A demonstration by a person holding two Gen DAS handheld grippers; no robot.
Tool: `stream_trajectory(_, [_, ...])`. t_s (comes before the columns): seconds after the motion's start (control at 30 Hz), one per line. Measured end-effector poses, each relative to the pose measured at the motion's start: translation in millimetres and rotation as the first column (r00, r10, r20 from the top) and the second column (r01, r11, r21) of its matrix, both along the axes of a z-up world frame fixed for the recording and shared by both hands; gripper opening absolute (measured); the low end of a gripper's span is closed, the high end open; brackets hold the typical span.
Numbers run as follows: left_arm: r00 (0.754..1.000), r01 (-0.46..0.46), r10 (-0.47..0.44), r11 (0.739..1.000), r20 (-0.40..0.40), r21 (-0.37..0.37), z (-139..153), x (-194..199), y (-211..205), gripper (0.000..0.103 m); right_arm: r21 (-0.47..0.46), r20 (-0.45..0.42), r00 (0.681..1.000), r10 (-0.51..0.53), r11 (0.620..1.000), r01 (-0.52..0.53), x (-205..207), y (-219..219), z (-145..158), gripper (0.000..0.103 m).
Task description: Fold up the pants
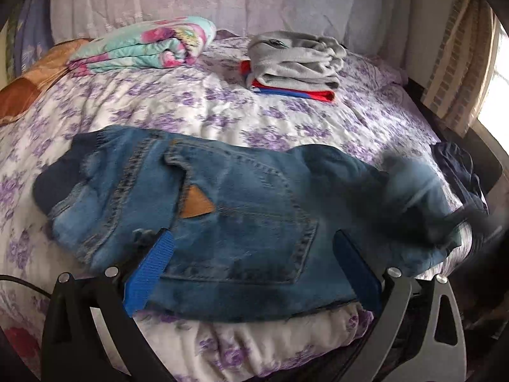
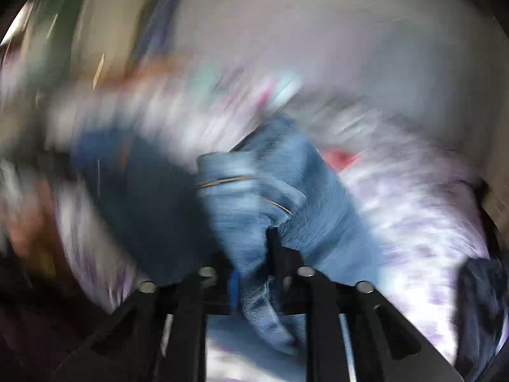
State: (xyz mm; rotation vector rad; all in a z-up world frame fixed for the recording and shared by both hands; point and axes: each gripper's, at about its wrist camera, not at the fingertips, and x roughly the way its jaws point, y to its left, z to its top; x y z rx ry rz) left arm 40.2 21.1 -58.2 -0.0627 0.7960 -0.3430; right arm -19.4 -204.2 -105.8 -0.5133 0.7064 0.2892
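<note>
Blue jeans [image 1: 241,200] lie across the near part of the bed, back pocket and leather patch up. My left gripper [image 1: 251,245] is open, its blue-padded fingers [image 1: 152,264] spread just above the seat of the jeans near the bed's front edge. In the blurred right wrist view my right gripper [image 2: 254,251] is shut on a bunched fold of the jeans' leg [image 2: 286,191], lifted off the bed. That raised leg shows blurred at the right in the left wrist view [image 1: 413,197].
The bed has a purple-flowered quilt [image 1: 222,102]. A folded floral blanket [image 1: 143,44] lies at the back left. A stack of folded grey and red-blue clothes [image 1: 296,63] sits at the back right. Dark clothing [image 1: 461,165] lies at the right edge.
</note>
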Motion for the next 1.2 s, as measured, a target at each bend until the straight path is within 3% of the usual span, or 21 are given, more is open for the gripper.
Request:
stream_trajectory(0.03, [1.000, -0.005, 0.005, 1.000, 0.001, -0.002, 1, -2, 4, 0.098, -0.095, 0.123, 0.992, 0.038, 0.995, -0.026, -14, 11, -9, 0.031])
stream_trajectory(0.07, [1.000, -0.010, 0.010, 1.000, 0.002, -0.004, 2, -4, 8, 0.098, -0.144, 0.146, 0.987, 0.072, 0.988, -0.051, -23, 16, -7, 0.033])
stream_trajectory(0.1, [1.000, -0.015, 0.015, 1.000, 0.007, -0.005, 3, -8, 14, 0.098, -0.129, 0.125, 0.988, 0.091, 0.989, -0.074, -27, 14, 0, 0.036])
stream_trajectory(0.13, [1.000, -0.022, 0.022, 1.000, 0.011, -0.002, 4, -10, 18, 0.098, -0.021, 0.090, 0.989, 0.117, 0.993, -0.115, -33, 3, 18, 0.045])
stream_trajectory(0.2, [1.000, -0.029, 0.029, 1.000, -0.002, -0.003, 1, -11, 26, 0.098, 0.148, 0.072, 0.986, 0.147, 0.977, -0.156, -44, -18, 50, 0.046])
stream_trajectory(0.27, [1.000, -0.023, 0.023, 1.000, -0.008, -0.016, -1, -11, 29, 0.098, 0.171, 0.076, 0.988, 0.133, 0.975, -0.144, -44, -26, 65, 0.046])
stream_trajectory(0.37, [0.999, -0.033, 0.033, 0.999, 0.006, 0.008, -1, -13, 24, 0.098, 0.155, 0.024, 0.990, 0.137, 0.978, -0.139, -25, -26, 61, 0.046])
stream_trajectory(0.47, [0.999, -0.032, 0.031, 0.999, 0.006, 0.018, -3, -14, 22, 0.098, 0.115, -0.071, 0.989, 0.133, 0.986, -0.125, 2, -25, 38, 0.037])
stream_trajectory(0.5, [1.000, -0.027, 0.027, 0.999, 0.006, 0.016, -2, -15, 23, 0.098, 0.124, -0.114, 0.983, 0.145, 0.984, -0.130, 12, -24, 29, 0.014])
stream_trajectory(0.53, [1.000, -0.023, 0.023, 1.000, 0.006, 0.012, -1, -17, 24, 0.098, 0.140, -0.112, 0.983, 0.147, 0.982, -0.131, 13, -23, 29, 0.008])
stream_trajectory(0.67, [1.000, -0.013, 0.013, 1.000, 0.004, -0.015, 0, -22, 34, 0.098, 0.261, 0.027, 0.991, 0.130, 0.956, -0.133, 8, -37, 80, 0.007])
stream_trajectory(0.73, [1.000, -0.011, 0.011, 1.000, -0.002, -0.025, -1, -22, 36, 0.098, 0.279, 0.073, 0.988, 0.132, 0.949, -0.148, 6, -35, 93, 0.007])
stream_trajectory(0.8, [1.000, -0.014, 0.014, 0.999, -0.004, -0.031, -1, -23, 36, 0.098, 0.263, -0.019, 0.985, 0.171, 0.951, -0.160, 10, -19, 67, 0.008])
stream_trajectory(0.87, [1.000, -0.015, 0.014, 0.999, -0.008, -0.051, 2, -28, 43, 0.098, 0.142, -0.109, 0.981, 0.160, 0.979, -0.144, 15, -4, 23, 0.014])
stream_trajectory(0.9, [1.000, -0.021, 0.020, 0.997, -0.018, -0.069, 3, -30, 48, 0.098, 0.116, -0.093, 0.984, 0.152, 0.983, -0.141, 13, -3, 13, 0.017])
stream_trajectory(0.97, [0.996, -0.069, 0.063, 0.991, -0.056, -0.116, 2, -34, 67, 0.098, 0.173, -0.039, 0.990, 0.139, 0.976, -0.130, 6, -11, 18, 0.020])
stream_trajectory(1.0, [0.991, -0.113, 0.098, 0.979, -0.090, -0.169, -2, -35, 85, 0.098, 0.237, -0.015, 0.993, 0.120, 0.965, -0.113, 2, -18, 28, 0.030])
stream_trajectory(1.03, [0.984, -0.151, 0.127, 0.965, -0.123, -0.214, -6, -34, 99, 0.098, 0.296, 0.028, 0.993, 0.115, 0.948, -0.118, -5, -25, 38, 0.049])
stream_trajectory(1.1, [0.960, -0.238, 0.173, 0.918, -0.220, -0.317, -22, -24, 128, 0.098, 0.385, 0.102, 0.989, 0.109, 0.912, -0.140, -18, -35, 54, 0.074])
stream_trajectory(1.17, [0.946, -0.279, 0.178, 0.873, -0.270, -0.401, -35, -11, 142, 0.098, 0.444, 0.128, 0.986, 0.110, 0.882, -0.157, -24, -39, 64, 0.075])
stream_trajectory(1.2, [0.947, -0.292, 0.198, 0.857, -0.252, -0.425, -34, -4, 144, 0.098, 0.449, 0.115, 0.987, 0.116, 0.880, -0.156, -24, -37, 63, 0.075])
